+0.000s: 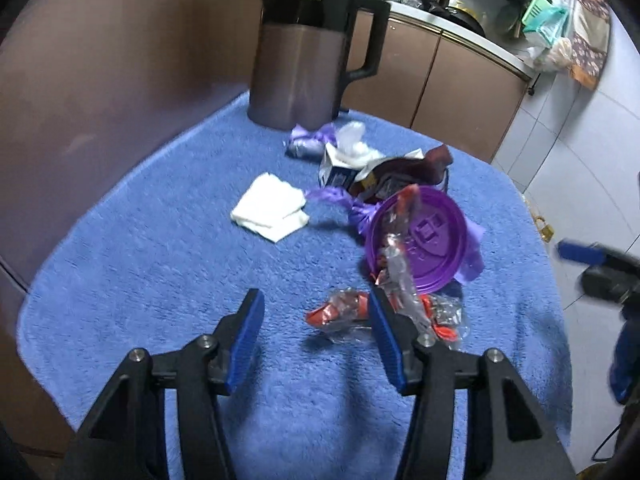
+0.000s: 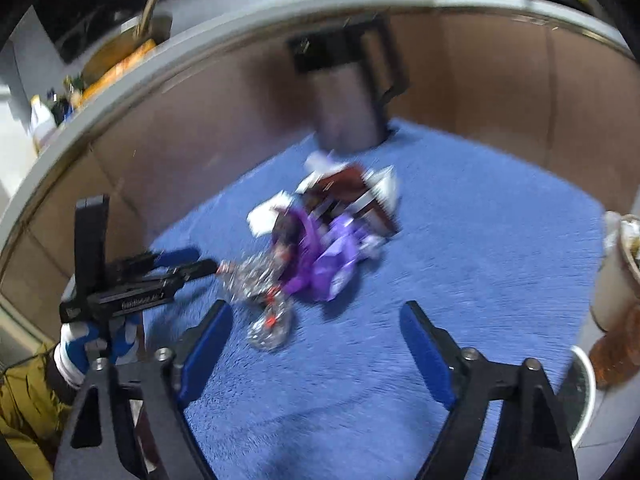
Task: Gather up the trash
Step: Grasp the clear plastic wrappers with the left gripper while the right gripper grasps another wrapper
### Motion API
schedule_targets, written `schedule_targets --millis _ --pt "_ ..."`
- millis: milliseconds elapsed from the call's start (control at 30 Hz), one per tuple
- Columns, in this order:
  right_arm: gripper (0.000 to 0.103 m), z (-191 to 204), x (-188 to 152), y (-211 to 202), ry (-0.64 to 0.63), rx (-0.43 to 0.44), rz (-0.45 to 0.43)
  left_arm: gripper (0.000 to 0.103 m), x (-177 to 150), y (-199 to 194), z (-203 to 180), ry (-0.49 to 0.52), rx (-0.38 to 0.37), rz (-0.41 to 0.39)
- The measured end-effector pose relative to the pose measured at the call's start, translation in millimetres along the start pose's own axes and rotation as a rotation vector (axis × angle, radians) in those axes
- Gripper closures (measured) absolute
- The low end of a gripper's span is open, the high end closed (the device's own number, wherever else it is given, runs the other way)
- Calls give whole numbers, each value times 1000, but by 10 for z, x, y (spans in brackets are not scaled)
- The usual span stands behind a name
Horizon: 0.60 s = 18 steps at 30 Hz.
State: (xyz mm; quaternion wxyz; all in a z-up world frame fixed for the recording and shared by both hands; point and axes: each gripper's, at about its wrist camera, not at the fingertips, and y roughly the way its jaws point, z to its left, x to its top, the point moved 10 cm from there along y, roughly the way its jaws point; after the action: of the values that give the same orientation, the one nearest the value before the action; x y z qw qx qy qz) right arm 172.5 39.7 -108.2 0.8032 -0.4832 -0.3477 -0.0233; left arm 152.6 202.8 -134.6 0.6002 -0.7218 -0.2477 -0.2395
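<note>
Trash lies on a blue towel: a purple plastic lid, clear and orange crinkled wrappers, a folded white tissue, purple wrappers, a small carton and a brown packet. My left gripper is open and empty, its right finger beside the clear wrappers. In the right wrist view the pile is blurred. My right gripper is open and empty, just short of a silvery wrapper. The left gripper reaches in from the left.
A dark kettle stands at the towel's far edge, before brown cabinets. The right gripper's tip shows at the right. A trash bin with rubbish stands off the towel's right side.
</note>
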Motion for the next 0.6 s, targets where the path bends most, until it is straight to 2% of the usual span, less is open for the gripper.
schedule_targets --millis 100,267,467,533,600 --pt "35 62 -74 300 -11 20 64 57 -19 137 -21 -11 -33 27" --pt "43 110 -144 700 -22 40 138 65 -85 297 -88 -19 -96 66" --pt "56 139 -203 958 -23 68 193 88 -133 342 -124 -27 -136 81" --pt "65 157 -213 1002 -25 71 205 93 -141 328 -127 -37 -147 78" --pt "84 185 -233 1031 -31 84 213 95 -147 289 -137 -41 -151 71"
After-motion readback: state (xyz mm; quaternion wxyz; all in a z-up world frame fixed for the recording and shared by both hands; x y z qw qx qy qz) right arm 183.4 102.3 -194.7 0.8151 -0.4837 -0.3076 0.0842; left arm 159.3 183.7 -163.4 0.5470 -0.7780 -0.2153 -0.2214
